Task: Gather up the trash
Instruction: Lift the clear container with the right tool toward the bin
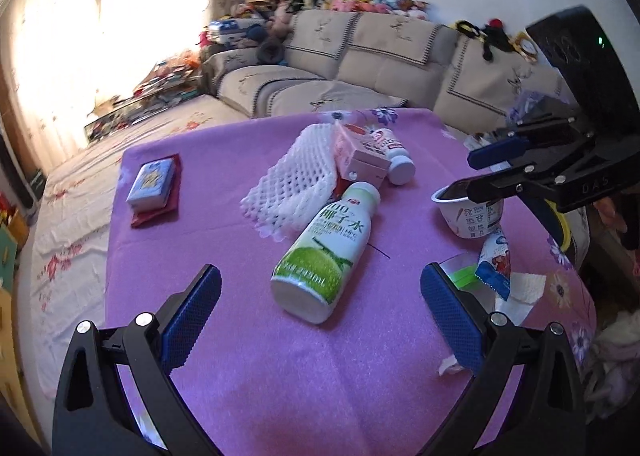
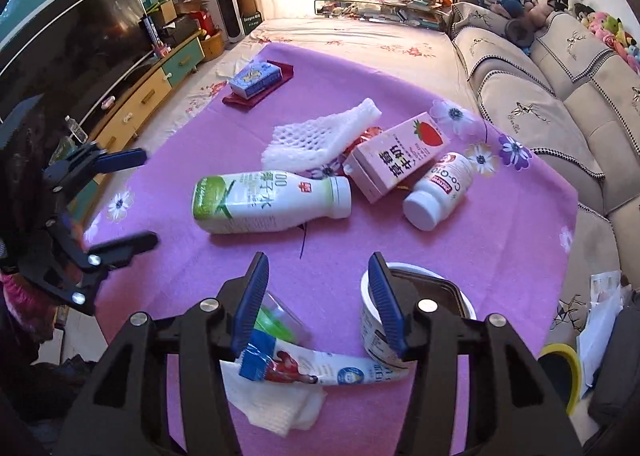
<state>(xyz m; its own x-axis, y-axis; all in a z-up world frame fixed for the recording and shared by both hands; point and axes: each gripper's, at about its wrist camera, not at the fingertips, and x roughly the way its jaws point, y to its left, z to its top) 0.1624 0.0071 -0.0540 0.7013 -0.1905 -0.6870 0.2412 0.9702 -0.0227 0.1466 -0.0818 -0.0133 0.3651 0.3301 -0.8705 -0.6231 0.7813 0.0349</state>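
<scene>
The yogurt cup [image 2: 416,320] stood near the worktop [image 2: 500,248] edge, the right claw [image 2: 320,296] spread above, one pad at its rim. Only the left view showed the left claw [image 1: 320,316] spread before the coconut-water bottle [image 1: 324,252].

Left gripper [image 1: 320,320]: black plastic frame, triangular cut-outs, silver round screws at pivots, blue textured pads [image 1: 192,316] on inner finger faces. Right gripper [image 2: 316,304]: same black linkage, silver screws, blue ribbed pads [image 2: 386,308]; seen from left wrist view, embossed letters "DAS" on black body, small green light on dark housing behind. Pink patterned sleeve [image 2: 20,288] behind left gripper.
</scene>
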